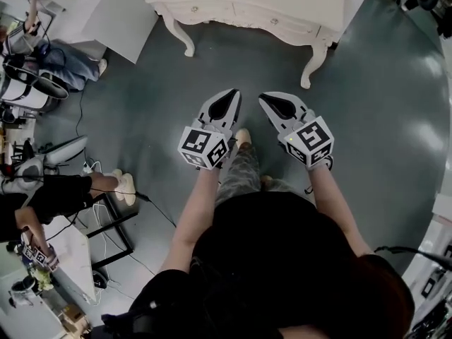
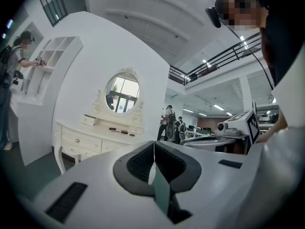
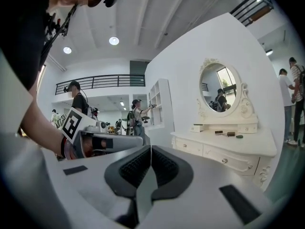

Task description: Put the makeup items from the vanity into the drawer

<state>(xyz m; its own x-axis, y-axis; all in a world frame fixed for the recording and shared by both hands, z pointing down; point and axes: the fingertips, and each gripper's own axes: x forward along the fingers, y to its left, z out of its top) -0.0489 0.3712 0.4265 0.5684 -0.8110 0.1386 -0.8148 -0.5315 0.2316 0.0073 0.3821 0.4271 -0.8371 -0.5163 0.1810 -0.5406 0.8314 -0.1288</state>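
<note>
Plainly, nothing is held yet: the left tongs (image 1: 227, 99) and the right tongs (image 1: 272, 103) are both closed on nothing, with the pads meeting in a thin line in each gripper view. The makeup items (image 3: 228, 133) are laid as small dark pieces in a loose row on top of the white bench (image 3: 248, 147), below the oval mirror (image 3: 220, 87). They lie ahead of both tongs and well apart from them. From the left tongs the row is found ahead and to the left; from the right tongs, ahead and to the right. In the head view, what shows of the items sits slightly toward the right tongs' side, so that hand is judged the nearer. The row runs across the line along which the tongs point; each item's own long axis is too small to be told. The drawers (image 3: 224, 160) under the top are shut. No brand or label can be read; only square markers are seen on the cubes (image 1: 205, 145).
</note>
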